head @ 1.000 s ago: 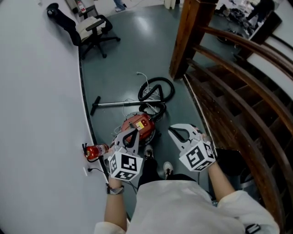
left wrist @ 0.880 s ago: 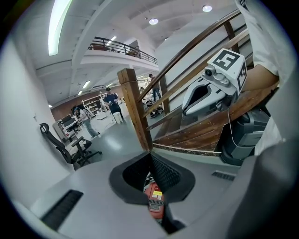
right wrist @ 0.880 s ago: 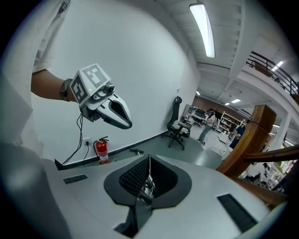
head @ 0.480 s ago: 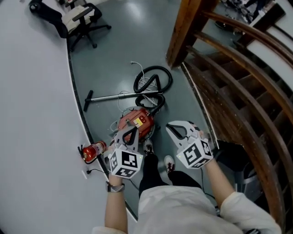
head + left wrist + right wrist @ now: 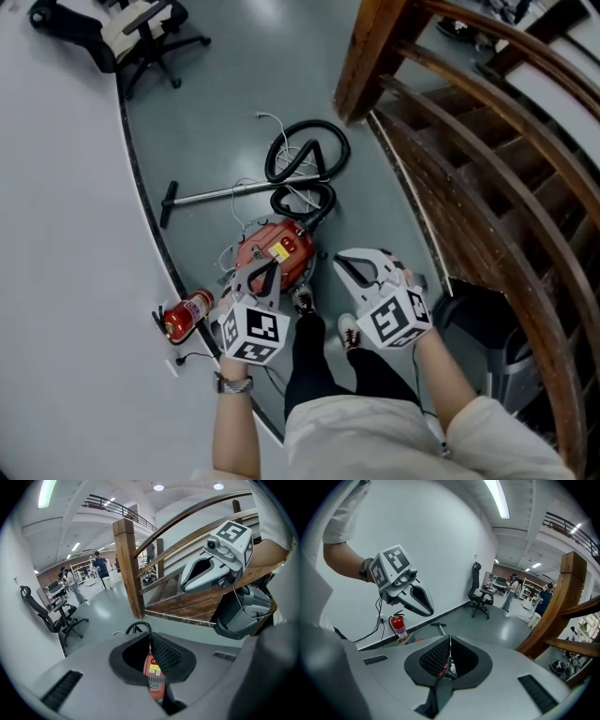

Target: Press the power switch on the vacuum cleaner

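The red canister vacuum cleaner (image 5: 273, 251) lies on the grey floor, its black hose (image 5: 306, 156) coiled beyond it and its metal wand (image 5: 225, 194) stretching left. My left gripper (image 5: 269, 269) hangs over the canister's near edge with its jaws shut and empty. Through the slot below its tips, the left gripper view shows the red body (image 5: 153, 677). My right gripper (image 5: 340, 261) is shut and empty, held to the right of the canister over bare floor. Each gripper sees the other: the right gripper (image 5: 185, 587) and the left gripper (image 5: 430, 611).
A red fire extinguisher (image 5: 186, 313) stands against the curved white wall (image 5: 66, 234) at the left. A wooden post (image 5: 367, 56) and stair railing (image 5: 487, 150) close the right side. A black office chair (image 5: 141, 33) is far back. The person's shoes (image 5: 349, 332) are just behind the vacuum.
The head view has drifted, so the chair and vacuum sit further up and left in the picture. Both grippers keep their places near the canister and stay shut.
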Available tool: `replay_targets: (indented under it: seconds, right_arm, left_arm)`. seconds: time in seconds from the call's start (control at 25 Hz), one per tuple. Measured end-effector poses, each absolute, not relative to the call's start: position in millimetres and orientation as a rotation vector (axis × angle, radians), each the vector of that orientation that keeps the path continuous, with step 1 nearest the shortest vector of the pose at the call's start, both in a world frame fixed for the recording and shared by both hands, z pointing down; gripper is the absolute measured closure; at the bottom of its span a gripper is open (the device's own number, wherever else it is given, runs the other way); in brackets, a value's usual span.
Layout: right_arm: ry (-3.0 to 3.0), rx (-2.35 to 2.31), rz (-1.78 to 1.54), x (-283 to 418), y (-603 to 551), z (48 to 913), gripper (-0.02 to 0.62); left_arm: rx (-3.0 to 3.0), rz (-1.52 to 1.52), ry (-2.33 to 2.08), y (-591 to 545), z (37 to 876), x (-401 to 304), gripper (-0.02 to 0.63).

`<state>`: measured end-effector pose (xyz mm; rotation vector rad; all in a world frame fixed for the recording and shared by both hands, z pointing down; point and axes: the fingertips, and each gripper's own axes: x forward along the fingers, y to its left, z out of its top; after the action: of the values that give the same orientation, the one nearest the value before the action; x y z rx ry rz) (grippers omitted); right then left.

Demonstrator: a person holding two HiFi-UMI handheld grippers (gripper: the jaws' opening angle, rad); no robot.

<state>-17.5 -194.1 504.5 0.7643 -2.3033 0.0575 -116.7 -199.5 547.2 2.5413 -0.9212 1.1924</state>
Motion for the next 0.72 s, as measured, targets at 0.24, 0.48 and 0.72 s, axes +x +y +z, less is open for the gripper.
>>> replay_targets:
  seconds: [0.24, 0.48, 0.72]
  right_arm:
    - [-2.268, 0.753, 0.056, -13.4, -206.1, 528.3, 0.565]
    - [-2.254, 0.755, 0.102, -14.0, -210.2, 559.6, 0.565]
    - [-2.243, 0.736, 0.142, -16.3, -203.2, 594.9, 0.565]
  left_arm:
    - [2.533, 1.241, -0.851, -214.7, 583.0, -113.5, 0.591]
    - [2.507, 1.287, -0.774, -220.6, 629.7, -111.7, 0.580]
    - [2.498, 1.304, -0.733, -223.2, 667.8, -107.5, 0.575]
